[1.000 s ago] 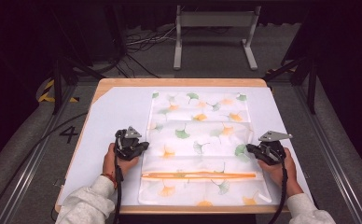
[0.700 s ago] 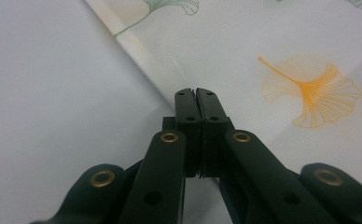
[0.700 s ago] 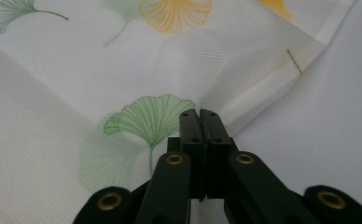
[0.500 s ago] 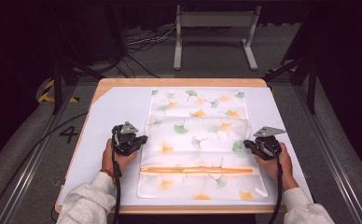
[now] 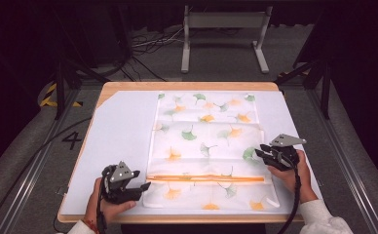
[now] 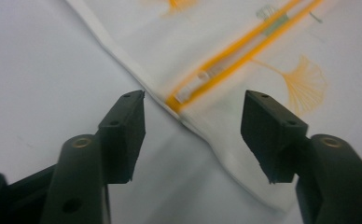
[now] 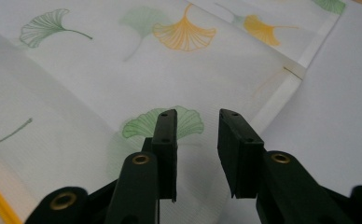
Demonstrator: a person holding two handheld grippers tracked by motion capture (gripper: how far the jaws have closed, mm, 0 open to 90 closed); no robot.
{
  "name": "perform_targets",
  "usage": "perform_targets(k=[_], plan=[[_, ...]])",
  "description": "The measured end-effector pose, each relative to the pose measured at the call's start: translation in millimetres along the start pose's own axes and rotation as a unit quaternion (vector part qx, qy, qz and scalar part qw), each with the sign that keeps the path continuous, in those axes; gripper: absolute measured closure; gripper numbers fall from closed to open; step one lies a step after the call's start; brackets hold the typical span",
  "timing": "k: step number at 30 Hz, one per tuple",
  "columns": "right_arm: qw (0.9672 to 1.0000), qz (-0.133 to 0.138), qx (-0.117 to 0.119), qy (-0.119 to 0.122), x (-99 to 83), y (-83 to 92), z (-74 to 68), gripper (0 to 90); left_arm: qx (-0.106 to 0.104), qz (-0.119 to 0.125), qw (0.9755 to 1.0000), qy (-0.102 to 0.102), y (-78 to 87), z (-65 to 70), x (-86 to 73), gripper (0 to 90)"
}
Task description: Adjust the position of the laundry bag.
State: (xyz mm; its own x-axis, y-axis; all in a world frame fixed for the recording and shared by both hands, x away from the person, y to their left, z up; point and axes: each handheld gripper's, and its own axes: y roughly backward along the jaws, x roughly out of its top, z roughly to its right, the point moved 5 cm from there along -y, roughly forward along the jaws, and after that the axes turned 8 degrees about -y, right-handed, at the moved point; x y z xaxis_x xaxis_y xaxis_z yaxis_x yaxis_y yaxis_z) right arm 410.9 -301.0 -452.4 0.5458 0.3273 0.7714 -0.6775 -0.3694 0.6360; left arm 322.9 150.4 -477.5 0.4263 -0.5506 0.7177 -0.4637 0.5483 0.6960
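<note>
a thin white cloth [image 5: 207,146] printed with ginkgo leaves, spread flat on a white-topped table [image 5: 119,141], near end folded back along an orange stripe [image 5: 205,178]. at the near left corner, left gripper [image 5: 145,185], jaws just opened wide and nothing between them, the orange stripe's end [image 6: 172,101] and the cloth's hem lying just ahead in the left gripper view. at the right hem, partway up the cloth, right gripper [image 5: 260,152], jaws just parted to a narrow gap, empty, hanging over a green leaf [image 7: 163,123] near the edge.

likely very light, limp and sheer: leaves of the lower layer showing faintly through in the right gripper view. no stiffness to carry a shape, so prone to sag, crease and drift once lifted. smooth weave, probably slippery between hard pads; a deep bite safer than a fingertip nip. not fragile, though easily rumpled or dragged out of square.

best holds by this reckoning: the doubled hems and corners, thicker than the open field, or the folded edge at the stripe, both layers together. a matched pair of grips, one each side at the same height, to keep the fold straight.
</note>
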Motion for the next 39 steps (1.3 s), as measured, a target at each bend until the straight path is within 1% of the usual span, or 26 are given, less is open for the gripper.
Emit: perform_targets(k=[1, 2, 3, 4, 5, 7, 8, 10, 11, 13, 14, 15, 18, 19, 20, 24, 25, 27, 30, 31, 32, 33, 35, 36, 38, 39], plan=[[1.0, 0.001, 0.003, 0.002, 0.2, 1.3, -1.4, 64.6, 0.004, -0.011, 0.9999, -0.006, -3.6, 7.0, -5.4, 37.3], [1.0, 0.001, 0.003, 0.002, 0.2, 1.3, -1.4, 64.6, 0.004, -0.011, 0.9999, -0.006, -3.6, 7.0, -5.4, 36.2], [0.9999, 0.007, 0.008, 0.006, 1.2, 2.6, -4.4, 62.2, 0.011, -0.014, 0.9997, -0.016, -4.6, 9.8, -6.5, 36.2], [0.9998, 0.011, 0.015, 0.009, 2.2, 3.2, -6.8, 60.7, 0.012, -0.015, 0.9996, -0.019, -5.6, 12.3, -6.6, 36.2], [0.9996, 0.013, 0.018, 0.015, 3.4, 3.5, -9.3, 58.8, 0.005, -0.017, 0.9996, -0.021, -7.0, 15.0, -6.7, 36.6], [0.9993, 0.017, 0.023, 0.025, 6.8, 3.6, -15.2, 56.2, 0.006, -0.027, 0.9988, -0.041, -9.3, 20.2, -6.5, 38.3], [0.999, 0.019, 0.028, 0.031, 8.4, 3.4, -18.5, 54.3, 0.004, -0.028, 0.9988, -0.039, -9.2, 20.8, -6.3, 42.0], [0.9987, 0.02, 0.032, 0.035, 9.2, 3.1, -21.0, 53.7, 0.004, -0.026, 0.9991, -0.032, -9.2, 21.0, -6.8, 44.2], [0.9984, 0.02, 0.036, 0.039, 9.3, 3.0, -23.5, 52.8, 0.005, -0.023, 0.9994, -0.024, -8.9, 21.1, -7.5, 44.2], [0.9978, 0.02, 0.043, 0.047, 9.1, 3.5, -27.8, 51.7, 0.013, -0.02, 0.9996, -0.014, -8.1, 21.6, -8.0, 51.4], [0.9977, 0.02, 0.045, 0.047, 9.0, 4.0, -28.7, 51.3, 0.017, -0.02, 0.9995, -0.016, -7.2, 20.6, -8.5, 56.8], [0.9976, 0.021, 0.046, 0.048, 8.8, 4.5, -29.2, 50.8, 0.017, -0.019, 0.9996, -0.01, -6.6, 19.9, -9.0, 62.4], [0.9974, 0.02, 0.048, 0.049, 8.3, 5.1, -30.3, 49.2, 0.017, -0.016, 0.9996, -0.013, -6.6, 18.0, -9.3, 76.3], [0.9974, 0.019, 0.048, 0.051, 8.3, 4.8, -30.7, 48.3, 0.008, -0.013, 0.9997, -0.018, -6.8, 18.3, -9.1, 82.5], [0.9973, 0.019, 0.05, 0.049, 8.5, 4.2, -31.8, 46.8, 0.005, -0.014, 0.9997, -0.022, -7.0, 17.9, -8.9, 88.7], [0.9963, 0.009, 0.065, 0.055, 11.8, -1.3, -40.1, 45.3, -0.005, -0.011, 0.9997, -0.022, -6.4, 17.0, -8.3, 89.3], [0.9958, 0.007, 0.069, 0.06, 14.0, -2.2, -43.6, 45.5, -0.004, -0.002, 0.9997, -0.023, -5.0, 17.2, -7.7, 89.3], [0.9938, 0.009, 0.088, 0.067, 22.4, -2.6, -56.9, 47.7, 0.003, 0.008, 0.9994, -0.033, -2.3, 18.3, -5.0, 89.3], [0.988, 0.011, 0.119, 0.098, 37.2, -3.0, -86.4, 54.7, 0.01, 0.016, 0.9988, -0.045, 0.6, 20.4, -2.2, 89.3], [0.9841, 0.011, 0.14, 0.109, 43.8, -4.1, -102.0, 58.4, 0.012, 0.017, 0.9987, -0.047, 0.8, 20.4, -2.1, 89.3], [0.9811, 0.011, 0.154, 0.117, 47.8, -4.9, -112.0, 60.4, 0.013, 0.016, 0.9986, -0.048, 0.7, 20.4, -2.0, 89.3], [0.9765, 0.011, 0.174, 0.126, 53.2, -6.1, -125.9, 62.1, 0.012, 0.019, 0.9985, -0.049, 0.2, 20.3, -1.6, 89.3], [0.9643, 0.005, 0.224, 0.141, 64.2, -11.0, -152.9, 68.4, 0.01, 0.018, 0.9984, -0.052, -0.3, 20.0, -1.2, 89.3], [0.9594, 0.003, 0.243, 0.142, 69.9, -15.5, -165.4, 69.9, 0.007, 0.019, 0.9986, -0.049, -1.2, 19.7, -1.3, 89.3], [0.9525, -0.014, 0.259, 0.159, 79.6, -27.8, -188.2, 71.0, 0.008, 0.021, 0.9985, -0.051, -1.5, 18.7, -1.3, 89.3], [0.9478, -0.025, 0.268, 0.171, 83.4, -34.4, -199.1, 71.0, 0.009, 0.019, 0.9983, -0.055, -1.5, 18.6, -1.1, 89.3]])
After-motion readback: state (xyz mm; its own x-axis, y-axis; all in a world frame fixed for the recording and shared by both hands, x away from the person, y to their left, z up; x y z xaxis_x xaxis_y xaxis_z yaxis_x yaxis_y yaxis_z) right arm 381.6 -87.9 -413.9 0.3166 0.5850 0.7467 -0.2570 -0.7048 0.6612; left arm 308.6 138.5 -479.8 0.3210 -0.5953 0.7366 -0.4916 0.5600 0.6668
